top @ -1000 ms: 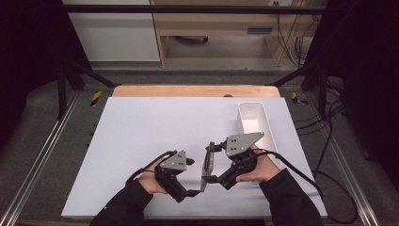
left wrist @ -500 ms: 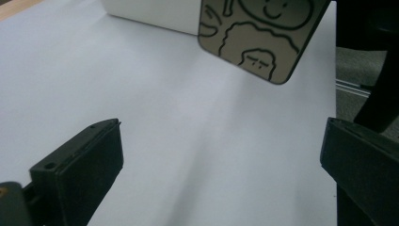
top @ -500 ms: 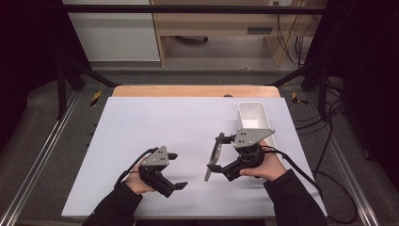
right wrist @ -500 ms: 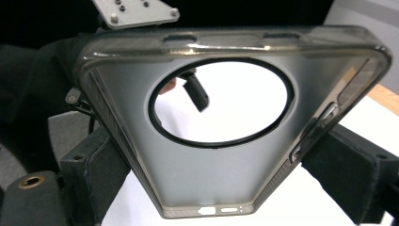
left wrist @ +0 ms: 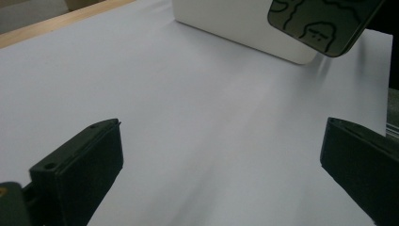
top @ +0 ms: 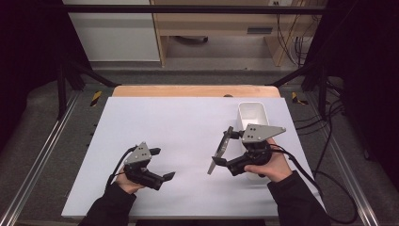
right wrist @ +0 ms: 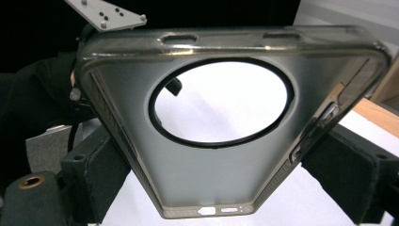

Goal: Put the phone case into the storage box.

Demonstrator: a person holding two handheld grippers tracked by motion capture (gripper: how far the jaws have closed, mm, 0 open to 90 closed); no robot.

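White sheet covers the surface (top: pixel 188 136), with a wooden edge showing at its far side; dark floor, metal rails and cables lie around it.

Right tool (top: pixel 222 153): held up off the sheet at the right of the high view, jaws closed on a smoky translucent phone case (top: pixel 221 150). Case stands tilted on edge between the jaws, above the sheet, just in front of a white rectangular bin (top: pixel 253 115) near the right side of the surface. Right gripper view: the phone case (right wrist: pixel 226 141) is clamped across its width, one jaw on each long side. Large round camera opening sits in its middle, side button cut-outs along one edge, port slots at the near end. Through the opening the white sheet shows.

Left tool (top: pixel 162 165): low over the sheet at the near left, well apart from the case. Left gripper view: left tool (left wrist: pixel 221 155) has jaws wide apart with nothing between them, bare sheet beneath. Bin wall (left wrist: pixel 235 23) and a dark corner of the case (left wrist: pixel 320 23), printed with line drawings, lie ahead.
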